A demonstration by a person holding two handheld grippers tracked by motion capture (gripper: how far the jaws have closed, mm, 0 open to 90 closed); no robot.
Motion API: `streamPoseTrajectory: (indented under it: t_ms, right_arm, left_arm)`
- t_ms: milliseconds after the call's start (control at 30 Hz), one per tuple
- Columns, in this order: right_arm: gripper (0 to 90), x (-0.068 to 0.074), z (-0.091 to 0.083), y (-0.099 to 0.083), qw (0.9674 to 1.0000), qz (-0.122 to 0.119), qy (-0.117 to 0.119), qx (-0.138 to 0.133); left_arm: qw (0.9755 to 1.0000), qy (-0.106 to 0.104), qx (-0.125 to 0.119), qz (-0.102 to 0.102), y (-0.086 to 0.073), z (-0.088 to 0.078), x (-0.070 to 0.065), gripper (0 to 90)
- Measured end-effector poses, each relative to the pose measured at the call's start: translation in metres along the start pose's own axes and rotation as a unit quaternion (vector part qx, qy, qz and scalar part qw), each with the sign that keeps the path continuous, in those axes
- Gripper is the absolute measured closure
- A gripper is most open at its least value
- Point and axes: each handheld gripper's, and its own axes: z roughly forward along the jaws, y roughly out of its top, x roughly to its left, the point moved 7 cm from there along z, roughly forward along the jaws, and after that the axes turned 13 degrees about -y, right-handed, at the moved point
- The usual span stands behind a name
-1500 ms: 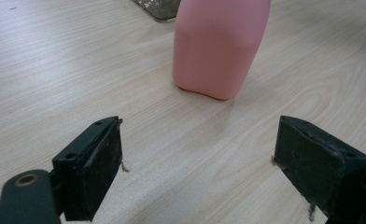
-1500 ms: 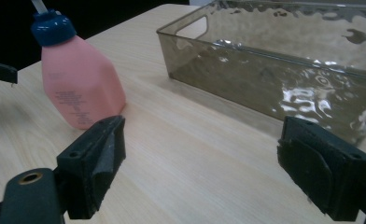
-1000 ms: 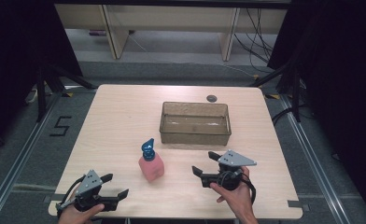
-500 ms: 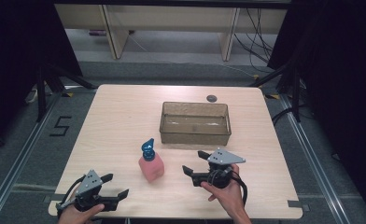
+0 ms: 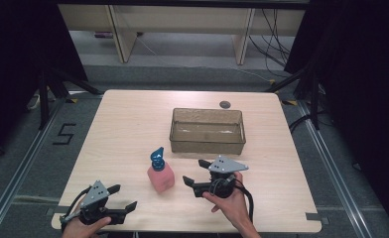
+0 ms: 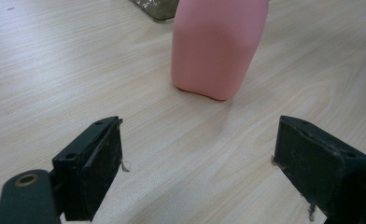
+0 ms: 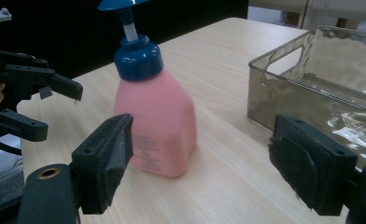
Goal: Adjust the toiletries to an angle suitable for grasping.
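My right gripper [image 5: 196, 173], jaws wide but just closing with nothing between, sits beside the pink pump bottle [image 5: 161, 175]. My left gripper [image 5: 122, 197] rests open near that bottle's other side.

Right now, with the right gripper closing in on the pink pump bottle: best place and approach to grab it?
Grip the pink bottle across its flat-sided lower body, below the blue collar, coming in level from its right, where the right gripper already faces it with open jaws. The bottle stands upright and the body looks widest and steadiest there; the thin pump neck and head would likely twist or slip.
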Motion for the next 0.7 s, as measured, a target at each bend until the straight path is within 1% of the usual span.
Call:
streamPoseTrajectory:
  t_ms: [33, 67, 100, 133, 200, 233, 267, 300, 333, 367, 400, 433, 467, 500, 533, 567, 600, 633, 667, 700]
  right_arm:
    - [22.5, 0.0, 0.001, 0.001, 1.0, -0.005, -0.006, -0.004]
    - [22.5, 0.003, 0.002, 0.001, 1.0, 0.0, 0.009, 0.001]
    - [22.5, 0.003, 0.002, 0.001, 1.0, 0.0, 0.009, 0.001]
    - [22.8, 0.006, 0.003, 0.003, 1.0, 0.004, 0.008, 0.002]
    - [22.8, 0.008, 0.006, 0.005, 0.9999, -0.007, 0.008, -0.007]
    - [22.8, 0.008, 0.006, 0.005, 0.9999, -0.007, 0.008, -0.007]
    - [22.9, 0.012, 0.007, 0.006, 0.9999, 0.005, 0.013, 0.0]
    - [22.9, 0.012, 0.007, 0.006, 0.9999, 0.005, 0.013, 0.0]
    - [22.9, 0.011, 0.009, 0.007, 0.9999, -0.012, 0.008, -0.003]
    - [22.9, 0.011, 0.009, 0.007, 0.9999, -0.012, 0.008, -0.003]
    - [23.0, 0.016, 0.011, 0.008, 0.9998, 0.003, 0.019, 0.0]
    - [23.0, 0.013, 0.012, 0.01, 0.9998, -0.015, 0.01, -0.007]
    - [23.0, 0.013, 0.012, 0.01, 0.9998, -0.015, 0.01, -0.007]
    - [23.1, 0.017, 0.013, 0.01, 0.9998, -0.003, 0.019, -0.004]
    - [23.2, 0.017, 0.015, 0.012, 0.9997, -0.012, 0.019, -0.01]
    - [23.2, 0.019, 0.014, 0.012, 0.9998, -0.006, 0.015, -0.007]
    - [23.2, 0.019, 0.014, 0.012, 0.9998, -0.006, 0.015, -0.007]
    - [23.4, 0.021, 0.016, 0.014, 0.9997, -0.008, 0.022, -0.009]
    - [23.4, 0.021, 0.016, 0.014, 0.9997, -0.008, 0.022, -0.009]
    - [23.3, 0.023, 0.017, 0.015, 0.9995, -0.008, 0.03, -0.009]
  left_arm:
    - [1.0, 0.0, 0.0, 0.001, 0.0, 0.0, 0.0, 14.7]
    - [1.0, 0.0, 0.0, 0.001, 0.0, 0.0, 0.0, 14.7]
    - [1.0, 0.001, 0.0, 0.001, 0.0, 0.0, 0.0, 14.7]
    - [1.0, 0.0, 0.0, 0.001, 0.0, 0.0, 0.0, 14.7]
    - [1.0, 0.0, 0.0, 0.0, 0.0, 0.0, 0.0, 14.7]
    - [1.0, 0.0, 0.0, 0.0, 0.0, 0.0, 0.0, 14.7]
    - [1.0, 0.0, -0.001, -0.001, 0.0, 0.0, 0.0, 14.7]
    - [1.0, 0.0, -0.001, -0.001, 0.0, 0.0, 0.0, 14.7]
    - [1.0, -0.001, -0.001, 0.001, 0.0, 0.001, 0.0, 14.7]
    - [1.0, -0.001, -0.001, 0.001, 0.0, 0.001, 0.0, 14.7]
    - [1.0, -0.001, -0.002, 0.001, 0.001, 0.001, 0.0, 14.7]
    - [1.0, -0.001, -0.004, 0.0, 0.001, 0.001, 0.0, 14.7]
    - [1.0, -0.001, -0.004, 0.0, 0.001, 0.001, 0.0, 14.7]
    - [1.0, 0.0, -0.003, -0.001, 0.0, 0.001, 0.0, 14.7]
    - [1.0, 0.003, -0.001, -0.004, 0.0, 0.001, 0.0, 14.7]
    - [1.0, 0.004, 0.001, -0.002, 0.0, 0.0, 0.001, 14.7]
    - [1.0, 0.004, 0.001, -0.002, 0.0, 0.0, 0.001, 14.7]
    - [1.0, -0.001, -0.008, -0.003, 0.001, 0.001, 0.001, 14.7]
    - [1.0, -0.001, -0.008, -0.003, 0.001, 0.001, 0.001, 14.7]
    - [1.0, 0.004, 0.002, -0.002, 0.0, 0.0, 0.001, 14.7]
